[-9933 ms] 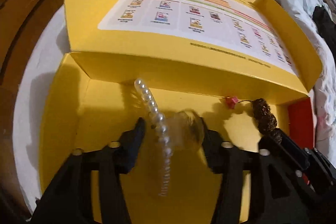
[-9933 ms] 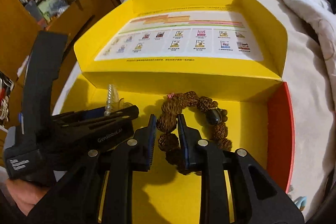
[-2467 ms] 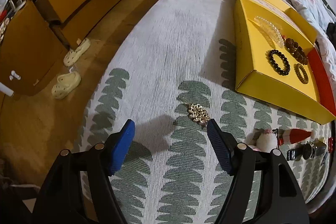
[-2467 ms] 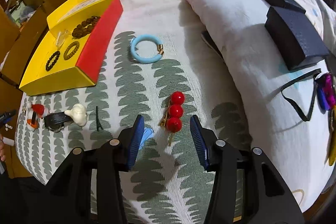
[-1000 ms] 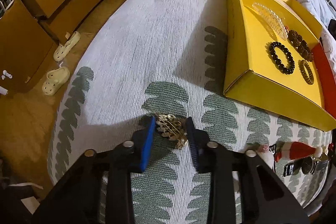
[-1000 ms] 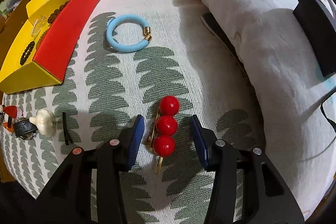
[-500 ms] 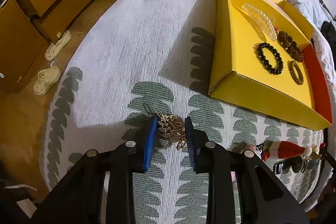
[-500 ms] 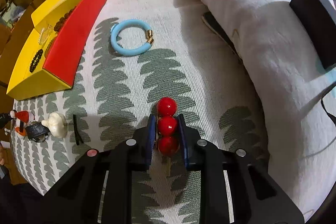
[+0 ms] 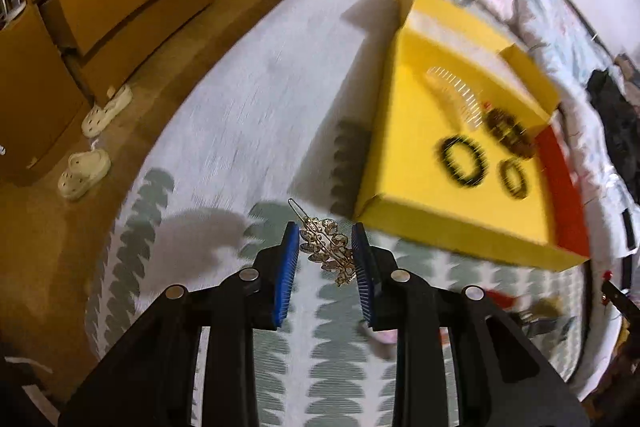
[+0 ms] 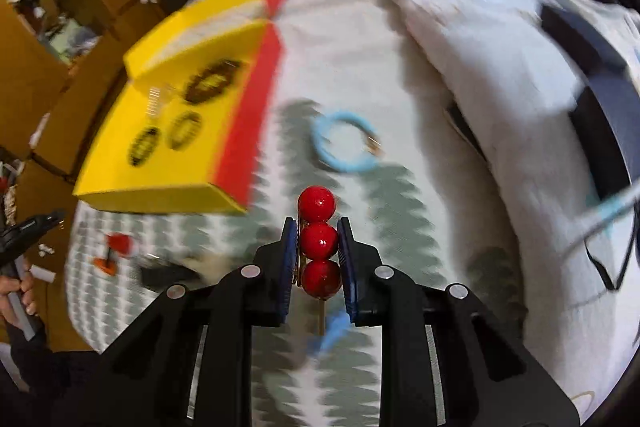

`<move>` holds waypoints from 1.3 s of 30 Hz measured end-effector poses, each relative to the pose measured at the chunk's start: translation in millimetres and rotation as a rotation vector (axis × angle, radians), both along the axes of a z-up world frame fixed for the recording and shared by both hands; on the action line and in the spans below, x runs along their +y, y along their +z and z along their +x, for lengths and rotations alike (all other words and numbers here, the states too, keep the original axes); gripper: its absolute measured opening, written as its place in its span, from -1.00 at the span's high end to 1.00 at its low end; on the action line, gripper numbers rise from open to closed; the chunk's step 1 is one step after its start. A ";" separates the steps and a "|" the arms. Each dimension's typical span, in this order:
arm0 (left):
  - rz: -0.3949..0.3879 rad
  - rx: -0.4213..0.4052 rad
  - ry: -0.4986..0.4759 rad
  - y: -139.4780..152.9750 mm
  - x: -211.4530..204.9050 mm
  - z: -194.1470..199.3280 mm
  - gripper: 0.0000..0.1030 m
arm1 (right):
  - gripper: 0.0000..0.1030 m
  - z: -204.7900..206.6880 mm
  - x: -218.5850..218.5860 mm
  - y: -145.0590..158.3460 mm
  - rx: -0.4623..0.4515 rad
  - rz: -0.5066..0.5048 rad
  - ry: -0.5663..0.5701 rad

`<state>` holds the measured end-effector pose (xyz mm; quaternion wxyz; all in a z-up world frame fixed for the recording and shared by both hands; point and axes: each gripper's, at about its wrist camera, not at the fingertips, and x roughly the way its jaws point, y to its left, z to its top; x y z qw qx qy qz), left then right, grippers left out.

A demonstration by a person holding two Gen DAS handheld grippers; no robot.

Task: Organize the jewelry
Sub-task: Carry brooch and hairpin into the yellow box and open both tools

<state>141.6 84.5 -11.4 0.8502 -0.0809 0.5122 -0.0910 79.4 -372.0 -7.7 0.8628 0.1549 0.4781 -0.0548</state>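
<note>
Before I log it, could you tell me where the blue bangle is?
In the right wrist view, the blue bangle lies on the bedspread, right of the yellow box.

Gold leaf hairpin (image 9: 328,250) sat lower-center, red three-ball pin (image 10: 319,242) lower-center too, yellow box (image 9: 416,147) upper right.

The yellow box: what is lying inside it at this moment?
Inside the yellow box lie a clear comb, a black bead bracelet, a smaller dark ring and a brown bead bracelet. Motion blur hides finer detail.
</note>
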 end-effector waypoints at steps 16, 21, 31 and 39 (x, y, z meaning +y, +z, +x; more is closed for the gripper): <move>0.065 0.053 -0.106 -6.0 -99.2 67.7 0.46 | 0.58 145.4 102.4 -13.5 0.064 -0.024 0.225; 0.110 0.084 -0.101 -20.5 -103.5 81.7 0.46 | 0.58 173.2 97.2 -42.0 0.125 -0.028 0.214; 0.147 0.122 -0.110 -39.7 -112.9 91.5 0.46 | 0.58 198.7 89.1 -60.2 0.166 -0.029 0.198; 0.148 0.129 -0.099 -49.4 -107.0 97.9 0.46 | 0.57 201.1 93.5 -66.8 0.166 -0.040 0.206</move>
